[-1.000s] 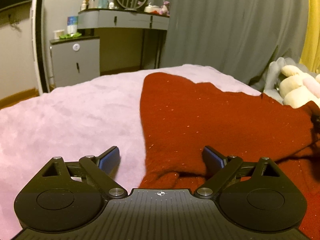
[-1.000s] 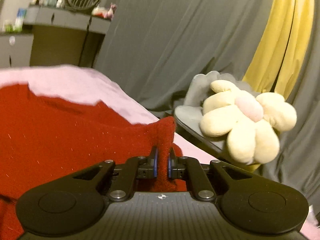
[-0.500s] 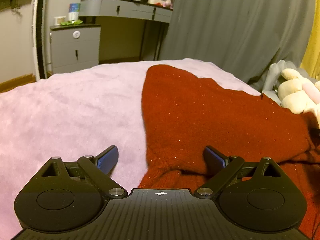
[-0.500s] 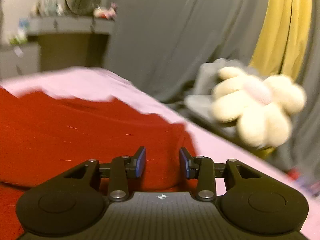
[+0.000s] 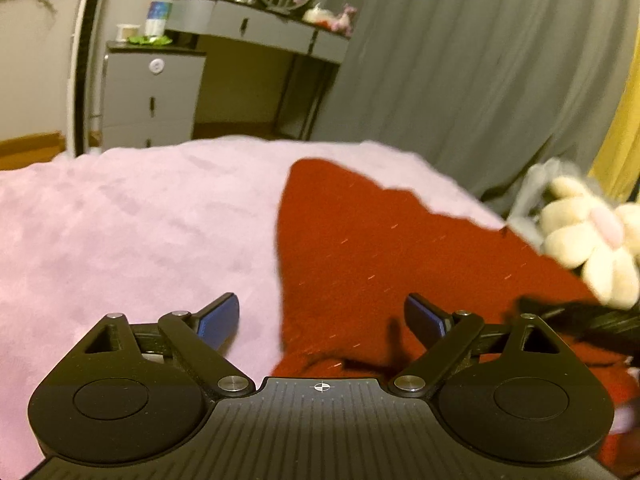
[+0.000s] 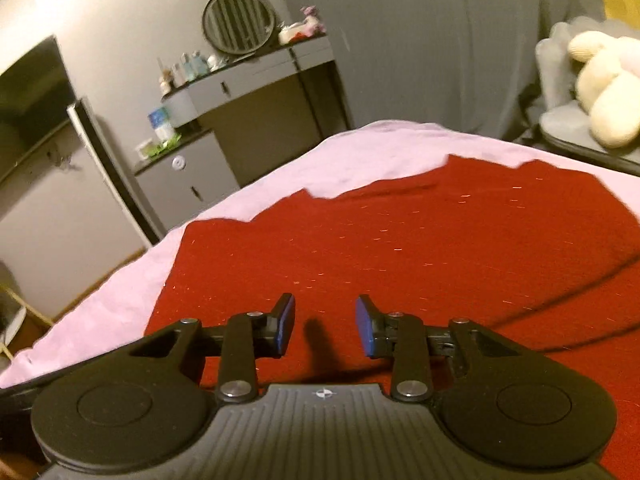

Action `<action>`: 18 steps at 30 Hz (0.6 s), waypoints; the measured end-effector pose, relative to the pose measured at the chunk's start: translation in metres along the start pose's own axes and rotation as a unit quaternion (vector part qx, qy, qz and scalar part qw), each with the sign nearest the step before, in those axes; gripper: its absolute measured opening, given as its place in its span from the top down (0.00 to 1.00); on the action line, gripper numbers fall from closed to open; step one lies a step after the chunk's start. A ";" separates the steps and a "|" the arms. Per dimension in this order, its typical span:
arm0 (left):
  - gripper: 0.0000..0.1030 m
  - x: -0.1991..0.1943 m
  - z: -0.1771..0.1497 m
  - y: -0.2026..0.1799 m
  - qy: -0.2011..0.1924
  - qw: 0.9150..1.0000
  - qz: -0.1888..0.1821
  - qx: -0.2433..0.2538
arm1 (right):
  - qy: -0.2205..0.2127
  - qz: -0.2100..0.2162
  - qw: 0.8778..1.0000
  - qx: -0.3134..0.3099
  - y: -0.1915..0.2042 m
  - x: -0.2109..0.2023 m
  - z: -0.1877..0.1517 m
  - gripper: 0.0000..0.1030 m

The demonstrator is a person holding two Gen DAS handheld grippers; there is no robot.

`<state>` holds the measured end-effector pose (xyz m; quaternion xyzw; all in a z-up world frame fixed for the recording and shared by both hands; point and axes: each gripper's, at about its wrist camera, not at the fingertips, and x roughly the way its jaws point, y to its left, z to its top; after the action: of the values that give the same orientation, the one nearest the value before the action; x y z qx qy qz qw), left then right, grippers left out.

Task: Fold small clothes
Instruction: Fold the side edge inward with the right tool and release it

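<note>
Left claw (image 5: 322, 318) stands wide open and grips nothing, its blue pads (image 5: 219, 320) spread low over the pink blanket (image 5: 132, 236) on the bed. A red knit sweater (image 5: 360, 248) lies spread on that blanket; its left edge runs between the two pads, so one pad sits over blanket and the other over red knit. A cream flower plush (image 5: 588, 240) rests at the far right, and a grey dressing table (image 5: 260, 28) stands against the wall behind.

Right claw (image 6: 325, 328) is also open and empty, hovering above the sweater (image 6: 400, 240), which fills the middle of this view with the blanket (image 6: 120, 300) showing along its left and far sides. A dark cable (image 6: 580, 292) crosses the knit at right.
</note>
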<state>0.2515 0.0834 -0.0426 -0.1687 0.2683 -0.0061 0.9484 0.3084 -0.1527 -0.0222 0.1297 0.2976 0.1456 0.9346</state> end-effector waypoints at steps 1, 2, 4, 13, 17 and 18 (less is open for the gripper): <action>0.10 0.000 0.000 -0.001 -0.001 1.000 -0.007 0.001 | 0.014 -0.008 1.000 -0.012 0.006 0.014 0.000 0.73; 0.10 0.000 0.000 -0.004 0.000 1.000 -0.009 0.006 | 0.028 -0.019 0.999 -0.021 0.008 0.026 -0.001 0.74; 0.10 0.003 -0.002 -0.006 0.004 1.000 -0.007 0.016 | 0.026 -0.025 0.999 -0.027 0.011 0.045 -0.003 0.74; 0.12 0.017 -0.007 0.002 0.028 1.000 0.004 -0.002 | 0.029 -0.033 0.995 -0.093 0.030 0.059 0.010 0.74; 0.11 0.022 -0.012 -0.006 0.031 0.998 0.029 0.037 | 0.028 -0.038 0.992 -0.114 0.001 0.015 -0.013 0.71; 0.10 0.022 -0.014 -0.007 0.028 0.998 0.034 0.048 | 0.032 -0.049 0.991 -0.122 -0.008 0.007 -0.019 0.71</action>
<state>0.2635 0.0698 -0.0623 -0.1137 0.2995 0.0088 0.9473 0.3044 -0.1541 -0.0435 -0.0047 0.3130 0.1390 0.9395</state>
